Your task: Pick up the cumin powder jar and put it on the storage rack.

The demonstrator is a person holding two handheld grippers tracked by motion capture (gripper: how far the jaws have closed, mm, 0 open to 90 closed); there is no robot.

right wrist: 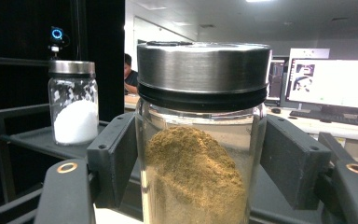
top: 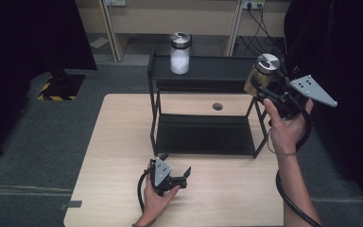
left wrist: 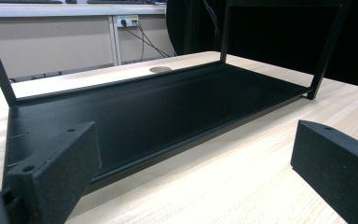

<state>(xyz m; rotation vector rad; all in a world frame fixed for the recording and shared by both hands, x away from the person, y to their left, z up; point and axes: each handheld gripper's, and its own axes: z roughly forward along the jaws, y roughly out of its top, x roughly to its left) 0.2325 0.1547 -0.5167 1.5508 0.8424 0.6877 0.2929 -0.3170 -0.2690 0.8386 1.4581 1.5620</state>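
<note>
My right gripper [top: 261, 84] is shut on a glass jar of brown powder [top: 262, 73] with a metal lid, held upright at the right end of the black rack's top shelf [top: 217, 71]. In the right gripper view both pads press the brown-powder jar [right wrist: 200, 154] at its sides. A second jar, with white powder [top: 179, 53], stands on the top shelf toward its left; it shows as the white-powder jar [right wrist: 74, 105] beyond my jaws. My left gripper [top: 179, 176] rests low over the table in front of the rack, open and empty, facing the rack's lower shelf [left wrist: 158, 107].
The rack [top: 203, 135] stands at the back middle of the light wooden table [top: 118, 142], which has a round cable hole [top: 217, 106] behind the lower shelf. Desks with monitors [right wrist: 331, 84] and a person lie beyond in the right gripper view.
</note>
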